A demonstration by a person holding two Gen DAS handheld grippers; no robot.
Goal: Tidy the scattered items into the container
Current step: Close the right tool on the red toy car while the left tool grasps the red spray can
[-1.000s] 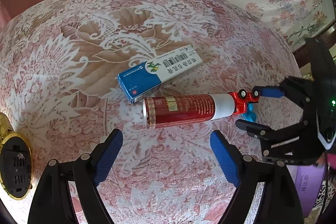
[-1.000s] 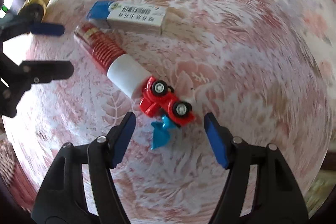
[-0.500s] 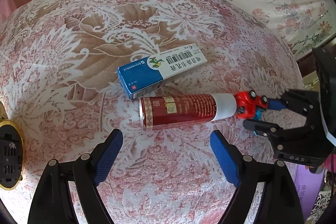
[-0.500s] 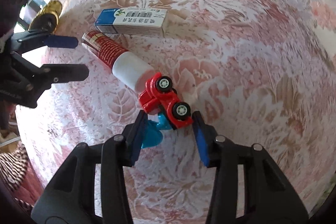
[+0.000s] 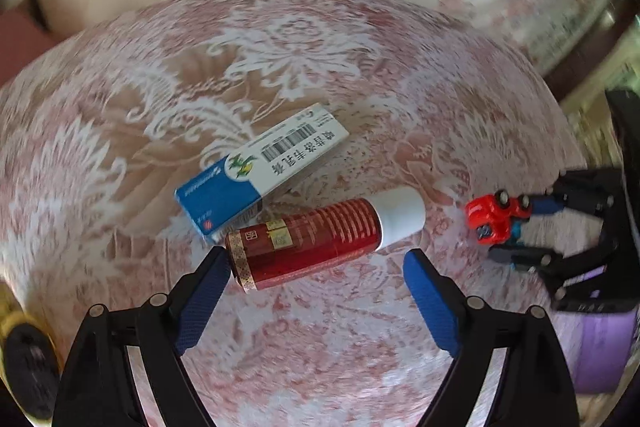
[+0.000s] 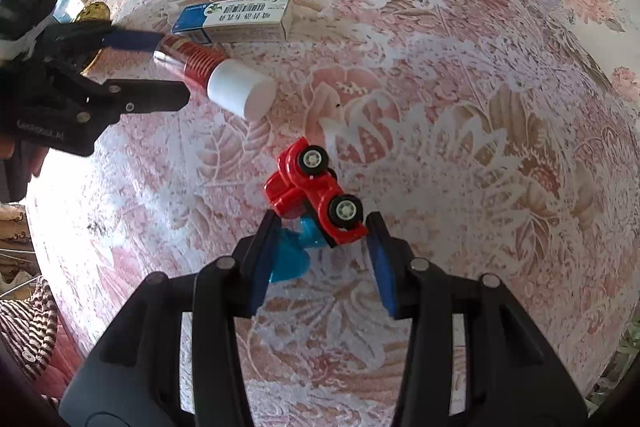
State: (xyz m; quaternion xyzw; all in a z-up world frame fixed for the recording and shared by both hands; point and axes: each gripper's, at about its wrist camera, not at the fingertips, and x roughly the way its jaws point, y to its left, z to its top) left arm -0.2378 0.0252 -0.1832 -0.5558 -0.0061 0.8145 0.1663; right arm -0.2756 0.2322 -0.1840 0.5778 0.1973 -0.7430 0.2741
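A red bottle with a white cap (image 5: 312, 239) lies on its side on the floral tablecloth, with a blue and white carton (image 5: 264, 167) just behind it. My left gripper (image 5: 314, 259) points down over the bottle, open and still opening. The bottle lies between its fingers, and the left pad is at the bottle's base. My right gripper (image 6: 322, 227) is shut on a red toy car (image 6: 316, 187) with a blue part under it. The left wrist view shows that car (image 5: 492, 217) held off to the right of the cap. The right wrist view shows the bottle (image 6: 200, 63), carton (image 6: 236, 17) and left gripper (image 6: 172, 67) at upper left.
A gold-rimmed dark object (image 5: 24, 347) sits at the table's left edge. A purple container (image 5: 600, 355) shows at lower right beside the table. The round table (image 6: 480, 147) drops away on every side, and flowered fabric hangs behind it.
My right gripper closed on the toy car and carried it away from the bottle's cap. My left gripper came down closer around the bottle and rolled a little.
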